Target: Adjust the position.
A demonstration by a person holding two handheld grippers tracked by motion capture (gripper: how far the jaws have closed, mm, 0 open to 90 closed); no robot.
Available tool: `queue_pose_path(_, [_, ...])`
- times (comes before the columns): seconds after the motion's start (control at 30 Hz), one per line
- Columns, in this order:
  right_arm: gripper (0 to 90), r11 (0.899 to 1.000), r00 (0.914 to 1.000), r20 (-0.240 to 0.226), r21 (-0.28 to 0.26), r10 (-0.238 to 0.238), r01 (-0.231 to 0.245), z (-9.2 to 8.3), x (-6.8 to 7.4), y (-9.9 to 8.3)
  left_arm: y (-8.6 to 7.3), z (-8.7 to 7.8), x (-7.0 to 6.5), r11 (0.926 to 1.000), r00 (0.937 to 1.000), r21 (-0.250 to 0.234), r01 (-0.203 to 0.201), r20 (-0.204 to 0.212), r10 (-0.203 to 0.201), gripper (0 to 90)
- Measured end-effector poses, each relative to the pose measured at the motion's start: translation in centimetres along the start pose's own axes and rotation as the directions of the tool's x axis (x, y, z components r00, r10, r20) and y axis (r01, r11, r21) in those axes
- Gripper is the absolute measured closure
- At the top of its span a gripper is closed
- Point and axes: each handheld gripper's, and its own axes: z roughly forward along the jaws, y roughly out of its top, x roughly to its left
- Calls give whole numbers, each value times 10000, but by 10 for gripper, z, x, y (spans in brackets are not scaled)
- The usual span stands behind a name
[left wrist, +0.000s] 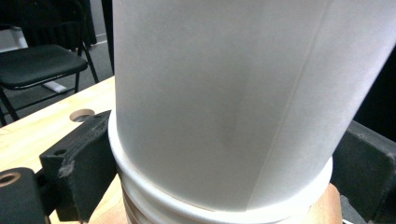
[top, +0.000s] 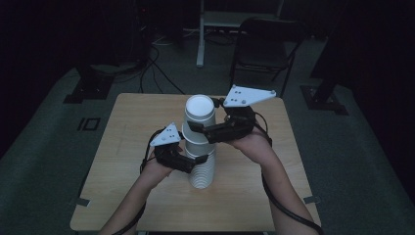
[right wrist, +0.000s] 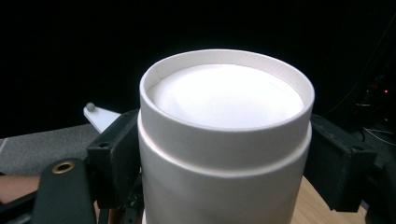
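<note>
Two grippers are working one stack [top: 199, 147] of upturned white paper cups, which is standing mid-bench [top: 122, 142] in the high view. Your left gripper [top: 195, 164] is clamping the stack low down, and your right gripper [top: 193, 128] is pinching the top cup [top: 199, 113] on its wall. These cups are looking light, thin and easily crushed, probably nested tight, so you are better off gripping near a rolled rim, where the paper is stiffest.

From the left gripper view, both jaws are pressing a rim [left wrist: 224, 205] of the stack; the seam is running up the cup above, whose top is cut off.

From the right gripper view, the jaws are squeezing the top cup [right wrist: 224, 154] just below its recessed base. You cannot count the cups, and the dark room is hiding the surroundings.
</note>
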Motion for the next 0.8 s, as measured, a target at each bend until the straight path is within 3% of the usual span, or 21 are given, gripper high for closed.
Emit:
queue_pose_path(0.5, [205, 9981, 9987, 504, -611, -5, 35, -33, -6, 16, 1, 0, 0, 10000, 10000, 52, -1, 18, 1, 53])
queue_pose_path(0.8, [205, 9979, 9961, 880, -649, 72, -15, -57, -14, 12, 1, 1, 0, 10000, 10000, 52, -8, 22, 8, 52])
